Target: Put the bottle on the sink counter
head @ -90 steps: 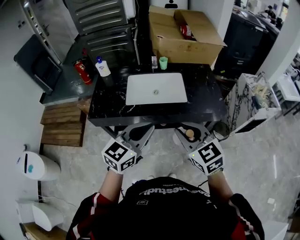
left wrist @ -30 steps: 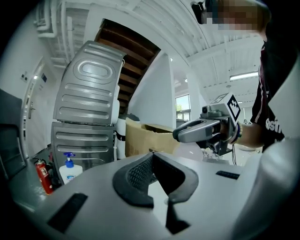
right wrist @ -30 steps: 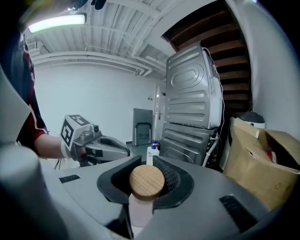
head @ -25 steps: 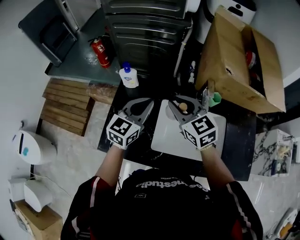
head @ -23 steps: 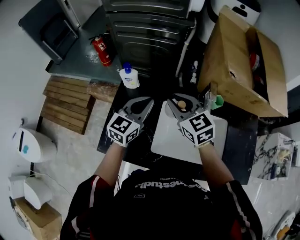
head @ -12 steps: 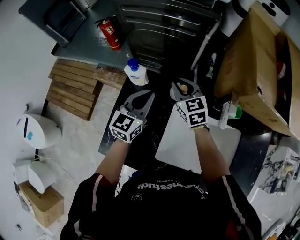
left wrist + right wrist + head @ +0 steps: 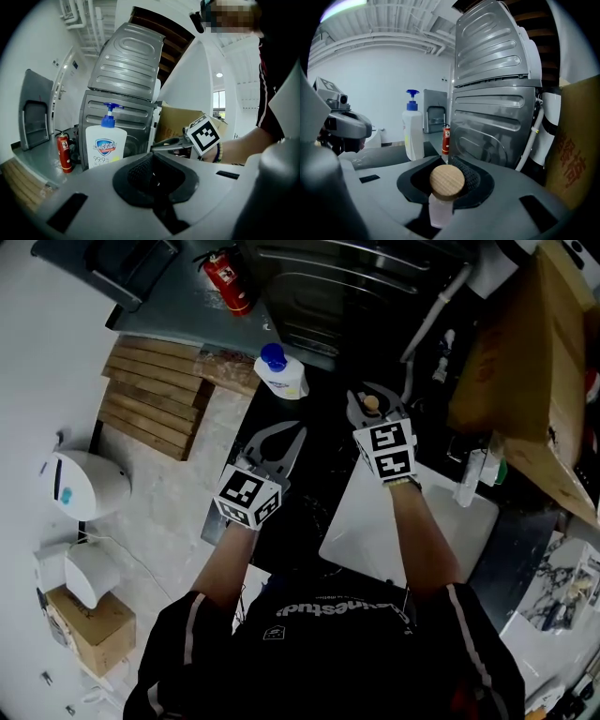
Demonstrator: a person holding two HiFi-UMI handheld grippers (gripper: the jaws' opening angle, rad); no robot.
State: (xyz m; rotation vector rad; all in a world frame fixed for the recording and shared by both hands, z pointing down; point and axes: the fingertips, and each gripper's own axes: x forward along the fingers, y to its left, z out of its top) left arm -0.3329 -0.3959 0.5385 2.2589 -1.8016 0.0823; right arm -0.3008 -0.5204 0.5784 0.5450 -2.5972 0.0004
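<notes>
A small clear bottle with a round wooden cap (image 7: 371, 405) (image 7: 447, 182) stands upright between the jaws of my right gripper (image 7: 374, 390) (image 7: 446, 174), which is shut on it. That gripper hovers over the black sink counter (image 7: 319, 470), beyond the back left corner of the white basin (image 7: 375, 526). My left gripper (image 7: 294, 432) (image 7: 152, 174) is shut with nothing in it. It hangs over the counter's left part, a hand's width left of the right one.
A white pump soap dispenser (image 7: 278, 376) (image 7: 106, 143) (image 7: 412, 133) stands at the counter's far left corner. A faucet and green cup (image 7: 494, 472) stand behind the basin, under a cardboard box (image 7: 553, 352). A grey appliance (image 7: 347, 287), red extinguisher (image 7: 228, 277) and wooden pallet (image 7: 150, 395) lie beyond.
My right gripper has carried the bottle forward and left, from above the basin to the counter behind its left corner. The left gripper has stayed beside it.
</notes>
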